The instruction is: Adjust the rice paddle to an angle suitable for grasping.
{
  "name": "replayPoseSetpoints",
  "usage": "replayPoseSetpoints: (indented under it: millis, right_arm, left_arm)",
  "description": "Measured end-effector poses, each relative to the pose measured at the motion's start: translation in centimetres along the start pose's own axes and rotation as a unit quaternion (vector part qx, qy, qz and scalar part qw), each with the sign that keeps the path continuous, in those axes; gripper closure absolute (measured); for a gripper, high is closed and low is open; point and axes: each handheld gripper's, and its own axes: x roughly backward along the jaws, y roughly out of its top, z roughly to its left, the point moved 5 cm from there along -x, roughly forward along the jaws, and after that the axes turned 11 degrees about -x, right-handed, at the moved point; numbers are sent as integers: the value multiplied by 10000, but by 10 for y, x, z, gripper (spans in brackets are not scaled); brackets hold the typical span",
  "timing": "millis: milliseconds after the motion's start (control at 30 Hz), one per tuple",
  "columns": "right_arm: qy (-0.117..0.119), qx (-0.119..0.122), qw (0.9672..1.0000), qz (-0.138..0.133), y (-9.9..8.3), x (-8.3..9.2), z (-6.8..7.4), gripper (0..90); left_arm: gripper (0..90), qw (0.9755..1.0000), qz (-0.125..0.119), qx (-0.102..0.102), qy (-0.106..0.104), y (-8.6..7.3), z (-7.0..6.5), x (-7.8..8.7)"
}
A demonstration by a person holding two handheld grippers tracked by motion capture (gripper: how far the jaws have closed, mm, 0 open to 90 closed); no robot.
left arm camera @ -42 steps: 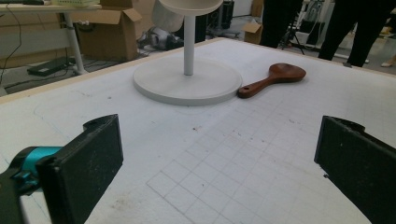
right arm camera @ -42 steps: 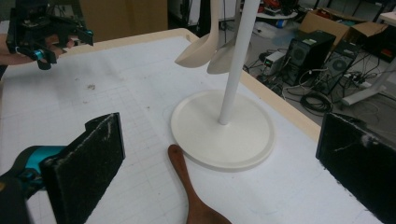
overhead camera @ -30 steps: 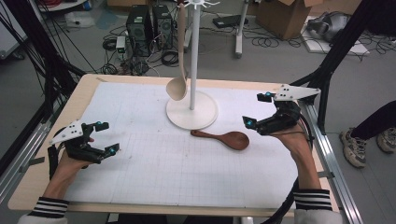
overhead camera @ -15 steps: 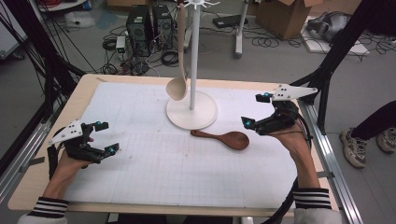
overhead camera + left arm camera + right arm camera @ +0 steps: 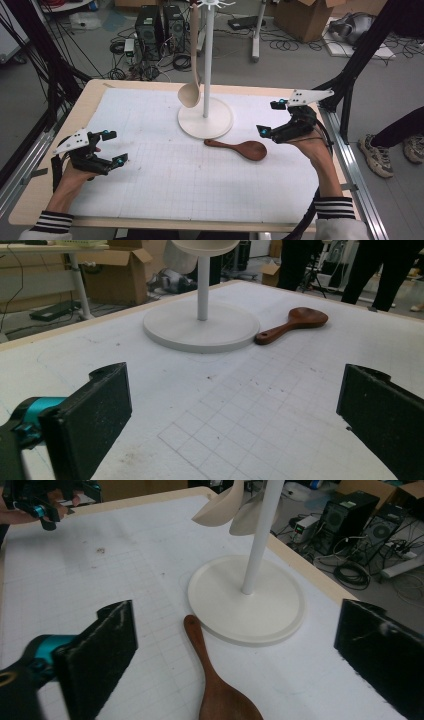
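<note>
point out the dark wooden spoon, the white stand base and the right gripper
dark wooden spoon (image 5: 251, 149), high view, on its bowl
white stand base (image 5: 220, 125), high view, on the round plate right of the pole
right gripper (image 5: 271, 118), high view, midway between its fingertips

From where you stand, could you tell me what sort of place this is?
Probably a lab or workshop set up for recording: a work table covered by a grid mat, desktop computer towers with tangled cables on the floor, and cardboard boxes behind.
</note>
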Motion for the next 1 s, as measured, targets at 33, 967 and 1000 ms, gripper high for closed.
replayPoseSetpoints:
  millis: [33,967,1000]
  right_arm:
    - [0,38,10000,18,1,-1,0,55]
    - [131,122,9989,442,6,-23,-6,206]
    - [113,95,9988,465,6,-23,-6,206]
  left_arm:
    - [17,10000,-3,3,-8,0,0,0]
    - [17,10000,12,3,-47,-1,-1,-1]
    - [17,10000,18,-7,-52,-1,-1,-2]
